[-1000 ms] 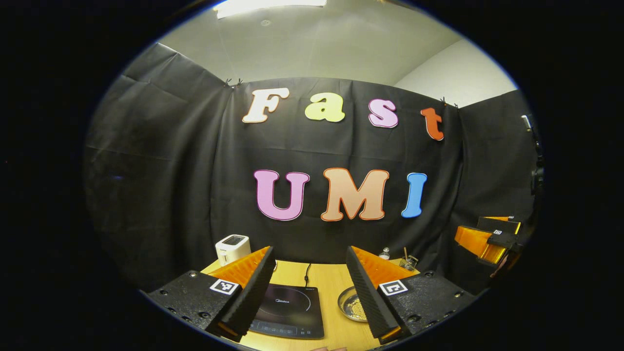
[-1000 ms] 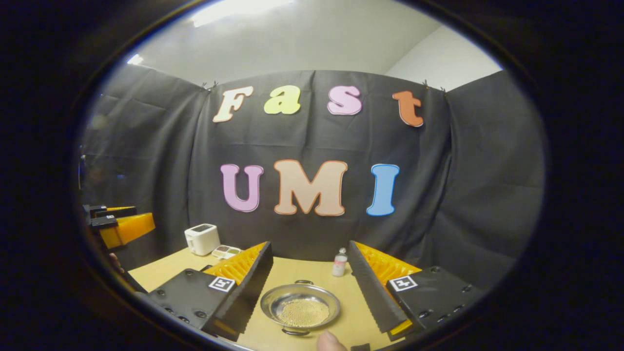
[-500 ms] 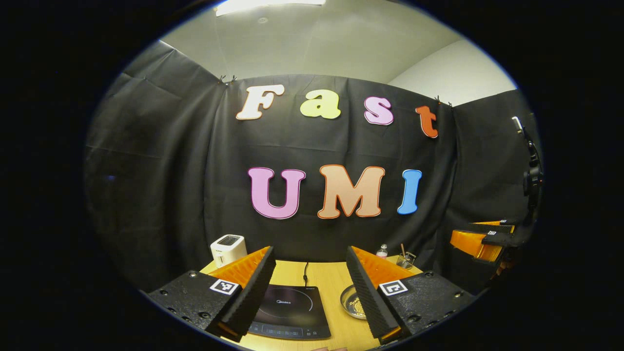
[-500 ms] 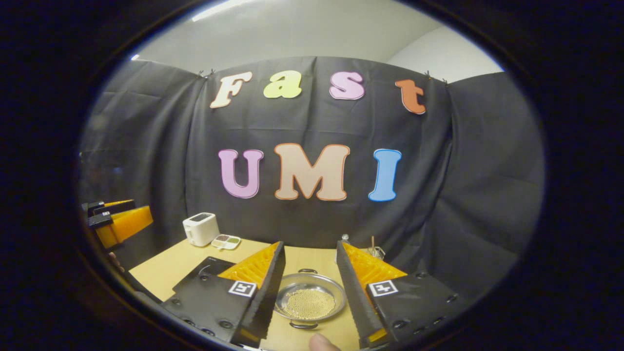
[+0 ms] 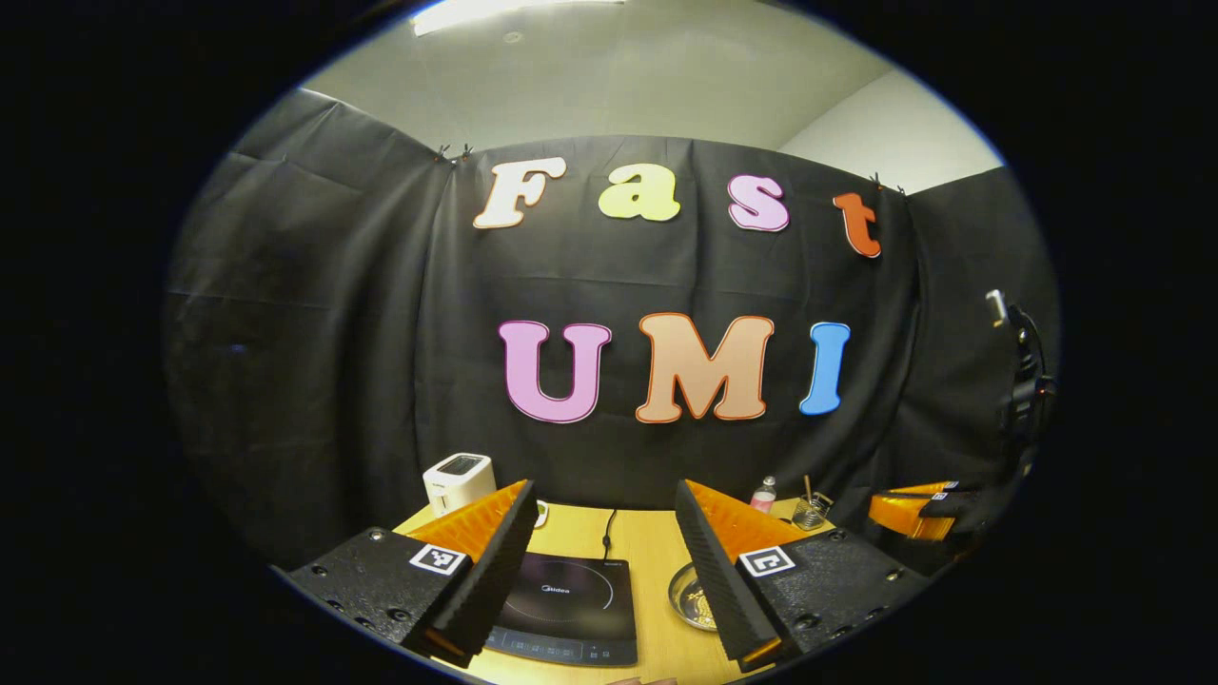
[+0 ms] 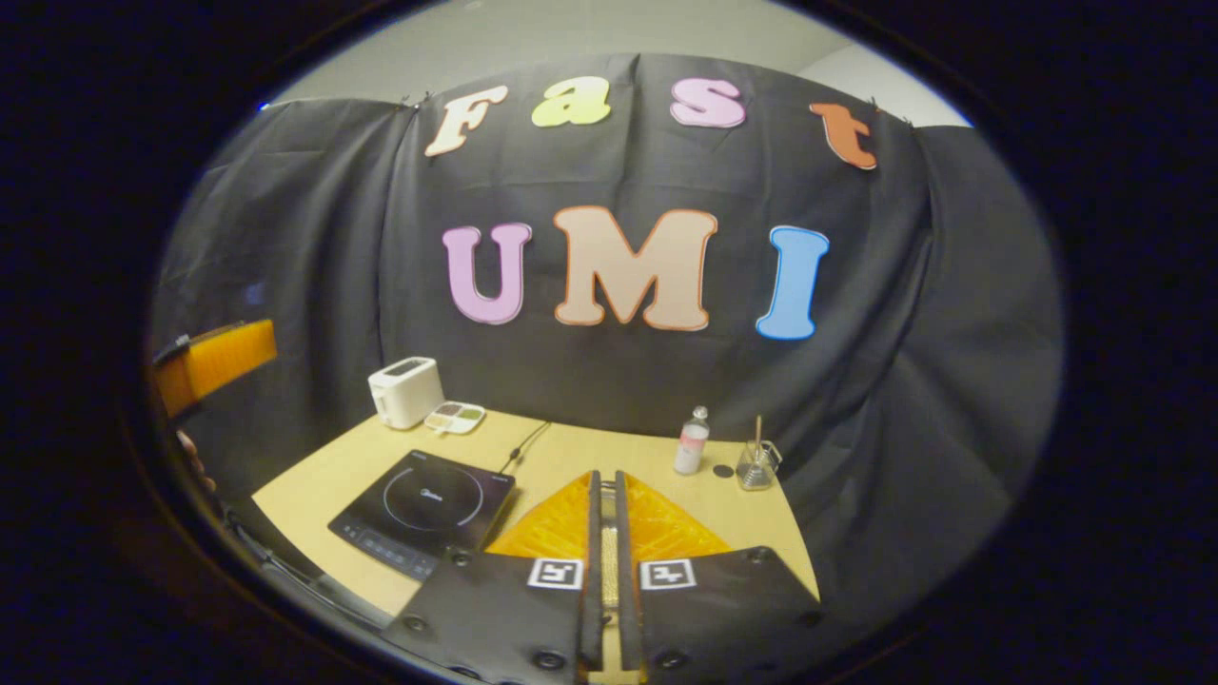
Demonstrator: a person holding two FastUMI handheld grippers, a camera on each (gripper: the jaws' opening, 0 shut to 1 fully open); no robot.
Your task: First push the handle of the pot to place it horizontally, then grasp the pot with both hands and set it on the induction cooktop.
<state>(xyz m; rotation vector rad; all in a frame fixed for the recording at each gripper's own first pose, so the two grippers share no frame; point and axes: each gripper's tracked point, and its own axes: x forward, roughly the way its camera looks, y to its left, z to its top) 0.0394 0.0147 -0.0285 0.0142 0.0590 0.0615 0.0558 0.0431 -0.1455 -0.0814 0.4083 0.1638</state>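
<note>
The pot is a shallow metal pan with small golden beads in it. In the left gripper view it lies on the wooden table right of the black induction cooktop, half hidden by one finger. My left gripper hangs open above the table's near side, holding nothing. In the right gripper view my right gripper is shut, its fingers almost touching, with nothing gripped. Those fingers cover the pot's place; a sliver of golden beads shows in the slit. The cooktop lies to their left.
A white toaster and a small divided dish stand at the back left of the table. A small bottle and a glass holder with a stick stand at the back right. The cooktop's cord runs backwards.
My right gripper's fingers have gone from wide open to shut, and its view now looks down on more of the table, hiding the pot. The left gripper has barely moved.
</note>
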